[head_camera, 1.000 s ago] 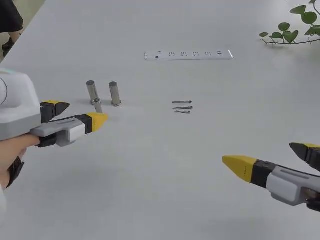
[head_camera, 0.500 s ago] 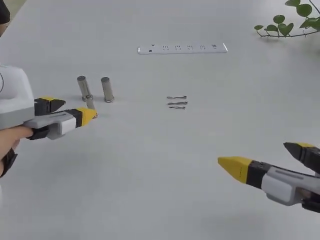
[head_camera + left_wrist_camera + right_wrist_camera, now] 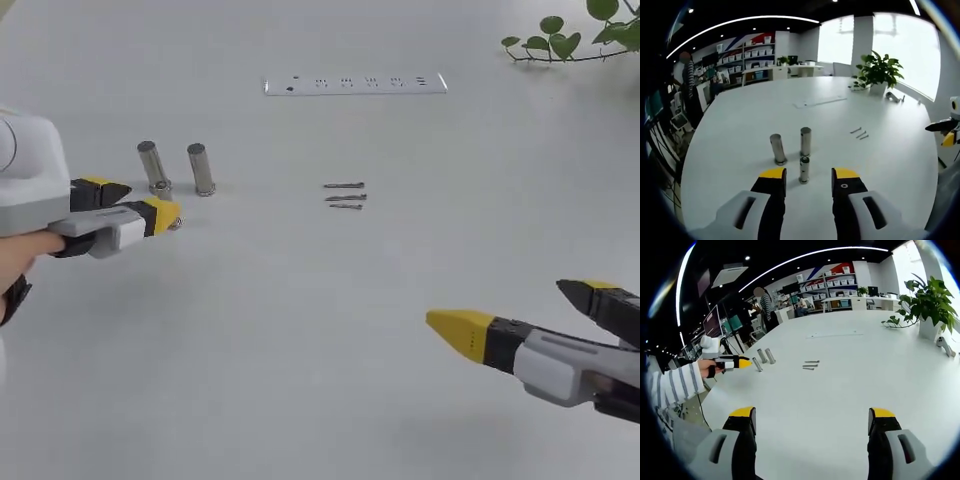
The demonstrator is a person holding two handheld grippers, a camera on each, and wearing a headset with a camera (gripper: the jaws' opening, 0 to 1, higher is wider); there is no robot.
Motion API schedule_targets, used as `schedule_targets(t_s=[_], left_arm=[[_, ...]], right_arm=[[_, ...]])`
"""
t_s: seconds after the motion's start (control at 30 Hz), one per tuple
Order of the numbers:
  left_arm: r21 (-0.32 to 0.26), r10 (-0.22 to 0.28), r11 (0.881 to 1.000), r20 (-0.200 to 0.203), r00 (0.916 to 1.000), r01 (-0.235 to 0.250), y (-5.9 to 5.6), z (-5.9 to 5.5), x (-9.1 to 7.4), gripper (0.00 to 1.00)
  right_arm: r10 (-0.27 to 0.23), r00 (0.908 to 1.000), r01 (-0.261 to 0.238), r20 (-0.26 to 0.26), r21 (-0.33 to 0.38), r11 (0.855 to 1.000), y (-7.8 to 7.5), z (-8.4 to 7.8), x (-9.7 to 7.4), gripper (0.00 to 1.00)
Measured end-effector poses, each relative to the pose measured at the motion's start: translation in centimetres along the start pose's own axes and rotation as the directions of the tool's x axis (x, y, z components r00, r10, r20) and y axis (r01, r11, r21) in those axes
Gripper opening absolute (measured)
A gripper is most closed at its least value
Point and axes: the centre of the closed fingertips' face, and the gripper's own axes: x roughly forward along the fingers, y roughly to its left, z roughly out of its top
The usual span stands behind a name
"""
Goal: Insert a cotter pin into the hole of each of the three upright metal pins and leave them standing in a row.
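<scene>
Left hand-held gripper [image 3: 809, 176], jaws open, frames the nearest upright metal pin [image 3: 804, 169] just ahead of its tips; a square grasp looks the next call. Right hand-held gripper [image 3: 495, 302] hangs open, cotter pins [image 3: 345, 195] well ahead

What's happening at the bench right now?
A person's open left gripper is lined up on the nearest upright grey metal pin, which stands just ahead of its yellow-tipped jaws, ungripped. Two taller metal pins stand behind it. Three thin metal cotter pins lie loose on the white table, none inserted. The open right gripper holds nothing.
</scene>
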Motion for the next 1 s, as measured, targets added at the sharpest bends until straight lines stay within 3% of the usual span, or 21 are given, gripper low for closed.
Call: schedule_targets(t_s=[0.4, 0.77, 1.0], left_arm=[[-0.001, -0.02, 1.0, -0.007, 0.9998, 0.02, 0.4, -0.2, 1.5, 0.22], [-0.027, -0.003, 1.0, -0.015, 0.9999, 0.002, 0.9, -0.9, 2.2, 0.17], [-0.007, 0.014, 1.0, -0.024, 0.9996, -0.015, 1.3, -1.3, 2.5, 0.09]], right_arm=[[0.002, 0.9999, -0.002, -0.012, -0.004, 1.0, 0.1, 0.3, 0.5, 0.91], [0.004, 0.9999, -0.004, -0.01, 0.001, 1.0, 0.4, 0.2, 0.7, 0.91], [0.011, 0.9998, -0.011, -0.015, 0.003, 1.0, 0.5, -0.1, 0.8, 0.91]])
